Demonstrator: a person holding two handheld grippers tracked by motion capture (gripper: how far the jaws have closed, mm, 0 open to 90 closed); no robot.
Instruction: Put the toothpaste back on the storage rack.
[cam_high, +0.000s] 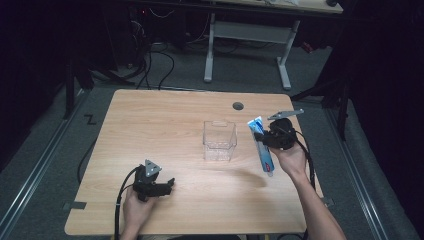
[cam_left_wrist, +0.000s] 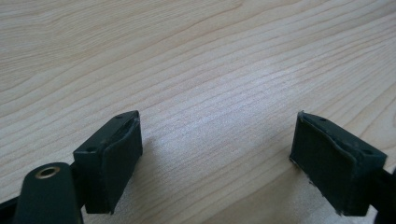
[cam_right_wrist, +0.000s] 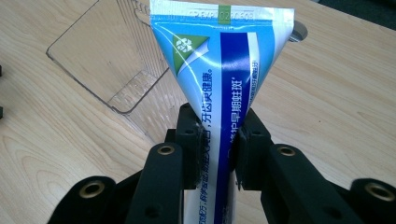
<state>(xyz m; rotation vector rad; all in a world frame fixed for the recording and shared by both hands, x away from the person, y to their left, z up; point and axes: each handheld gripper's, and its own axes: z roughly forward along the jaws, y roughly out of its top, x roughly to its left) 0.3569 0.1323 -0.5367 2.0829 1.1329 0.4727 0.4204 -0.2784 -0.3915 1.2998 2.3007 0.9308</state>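
Note:
A blue and white toothpaste tube (cam_high: 262, 145) is pinched in my right gripper (cam_high: 272, 137), right of a clear plastic box (cam_high: 219, 140) that stands mid-table. In the right gripper view the tube (cam_right_wrist: 223, 70) rises between the two black pads (cam_right_wrist: 194, 149), its flat crimped end up, and the box (cam_right_wrist: 112, 70) lies beyond at the left. My left gripper (cam_high: 167, 186) rests low over the table near the front left, jaws wide apart. Between its pads (cam_left_wrist: 116, 158) in the left gripper view there is bare wood.
The wooden table (cam_high: 165, 125) has a round cable hole (cam_high: 238, 106) near its far edge. A white-legged desk frame (cam_high: 247, 47) stands on the floor beyond. Cables trail from both grippers toward the front edge.

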